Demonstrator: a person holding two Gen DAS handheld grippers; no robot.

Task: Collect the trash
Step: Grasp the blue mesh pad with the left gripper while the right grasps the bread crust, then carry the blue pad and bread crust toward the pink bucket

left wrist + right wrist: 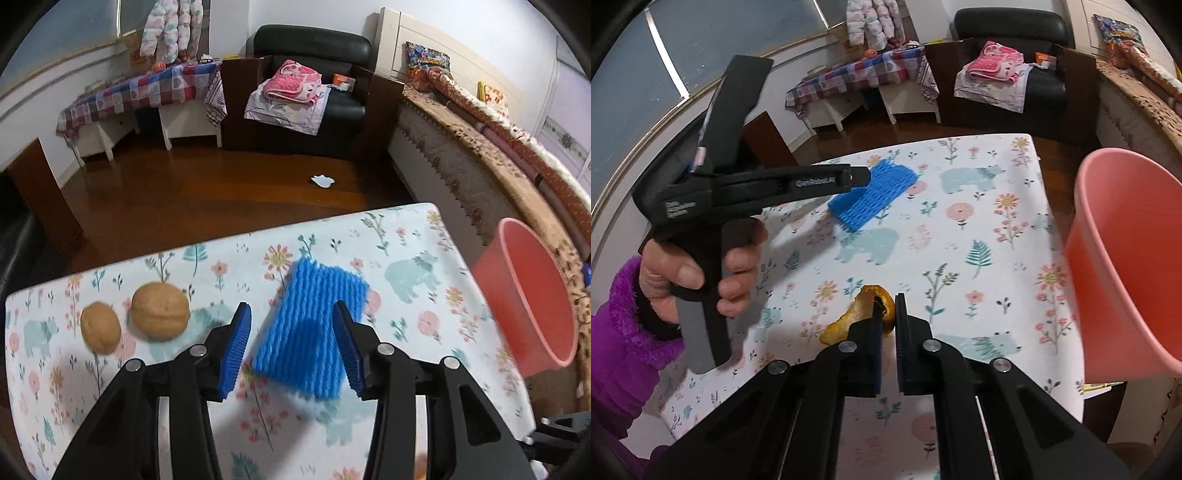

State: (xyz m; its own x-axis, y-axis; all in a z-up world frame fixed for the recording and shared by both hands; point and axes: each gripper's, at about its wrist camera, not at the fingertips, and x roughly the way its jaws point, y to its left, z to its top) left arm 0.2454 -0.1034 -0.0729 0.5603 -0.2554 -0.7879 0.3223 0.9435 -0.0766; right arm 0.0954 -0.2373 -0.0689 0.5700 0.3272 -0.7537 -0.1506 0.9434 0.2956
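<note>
A blue foam fruit net (317,325) lies flat on the flowered tablecloth (424,332). My left gripper (291,317) is open, its blue pads on either side of the net's near half, just above it. Two walnuts (159,311) (100,327) lie to its left. In the right wrist view my right gripper (888,306) is shut on a piece of orange peel (857,314), held above the cloth. The net (873,192) and the left gripper's body (757,188) show further back. A pink bin (1126,258) stands at the table's right edge.
The pink bin (532,295) sits beside the table's right side, next to a bed (480,147). A white scrap (322,181) lies on the wooden floor beyond the table. A black armchair (314,48) and a checked bench (140,92) stand at the far wall.
</note>
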